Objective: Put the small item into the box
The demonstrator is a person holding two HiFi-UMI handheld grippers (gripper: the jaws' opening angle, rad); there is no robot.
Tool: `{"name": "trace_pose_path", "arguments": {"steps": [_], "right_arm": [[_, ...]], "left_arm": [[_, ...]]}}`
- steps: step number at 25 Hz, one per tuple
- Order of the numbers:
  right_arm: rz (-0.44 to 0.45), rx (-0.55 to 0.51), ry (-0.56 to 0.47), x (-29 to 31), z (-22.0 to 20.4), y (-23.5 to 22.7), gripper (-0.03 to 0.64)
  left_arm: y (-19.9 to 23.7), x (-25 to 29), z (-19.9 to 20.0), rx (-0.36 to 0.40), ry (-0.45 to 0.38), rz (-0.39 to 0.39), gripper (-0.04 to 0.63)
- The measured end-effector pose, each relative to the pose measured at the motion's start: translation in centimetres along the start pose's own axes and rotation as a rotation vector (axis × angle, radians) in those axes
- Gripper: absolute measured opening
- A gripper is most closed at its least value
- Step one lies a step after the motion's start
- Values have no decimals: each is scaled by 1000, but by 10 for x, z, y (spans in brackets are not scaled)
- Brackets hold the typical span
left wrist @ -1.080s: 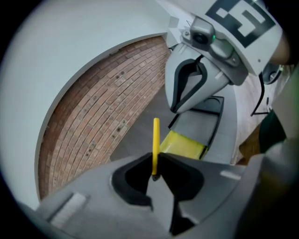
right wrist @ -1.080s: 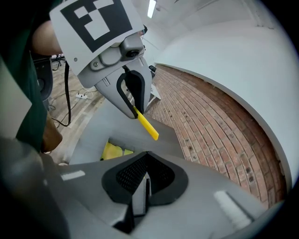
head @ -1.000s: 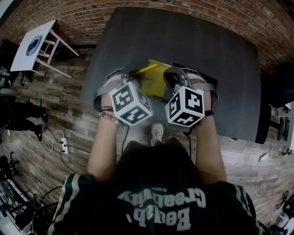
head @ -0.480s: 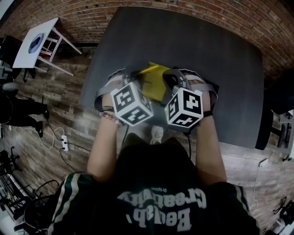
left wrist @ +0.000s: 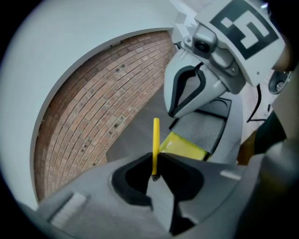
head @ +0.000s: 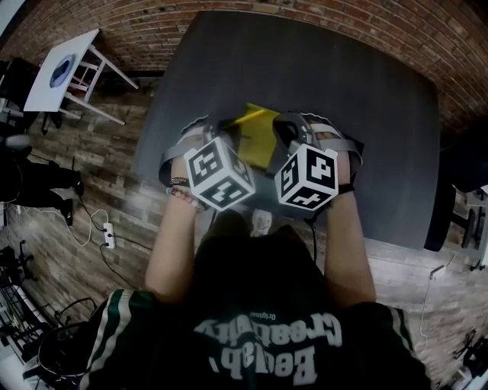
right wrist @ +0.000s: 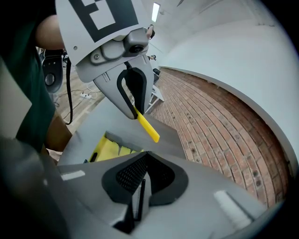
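Grey table [head: 366, 114] lies beneath both tools: the right gripper [right wrist: 140, 189] is pinched together on nothing evident, and the left gripper [left wrist: 154, 179] clamps a thin yellow strip [left wrist: 155, 144]. Just beyond sits the yellow box [head: 261, 137]. Delivery seems to be in hand, and the strip needs lowering into the box before release.

Yellow strip [left wrist: 155, 140], yellow-lined box [head: 259, 137], dark grey table [head: 343, 91] (brick wall [head: 114, 23] is reddish-brown, mortar pale).

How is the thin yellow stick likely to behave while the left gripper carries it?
The yellow stick stands straight though the left gripper pinches only its end, so it is probably stiff. It looks thin, so likely light. Gripped so little, it may pivot or slip if it bumps the box.
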State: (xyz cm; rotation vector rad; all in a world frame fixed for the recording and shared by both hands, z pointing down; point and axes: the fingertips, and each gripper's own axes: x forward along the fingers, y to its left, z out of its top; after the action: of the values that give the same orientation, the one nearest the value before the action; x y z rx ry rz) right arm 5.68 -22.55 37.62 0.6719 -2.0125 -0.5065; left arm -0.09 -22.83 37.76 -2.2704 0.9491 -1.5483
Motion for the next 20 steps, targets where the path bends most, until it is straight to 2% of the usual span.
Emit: {"name": "trace_pose_path", "arguments": {"steps": [10,20], "right_arm": [[2,10,-8,2,2,4,5],[0,21,17,9,-10,-4,6]], "left_arm": [[-7,5,-6,-16,9,-14,54],[-4,26,5,-31,-5,-30,54]]}}
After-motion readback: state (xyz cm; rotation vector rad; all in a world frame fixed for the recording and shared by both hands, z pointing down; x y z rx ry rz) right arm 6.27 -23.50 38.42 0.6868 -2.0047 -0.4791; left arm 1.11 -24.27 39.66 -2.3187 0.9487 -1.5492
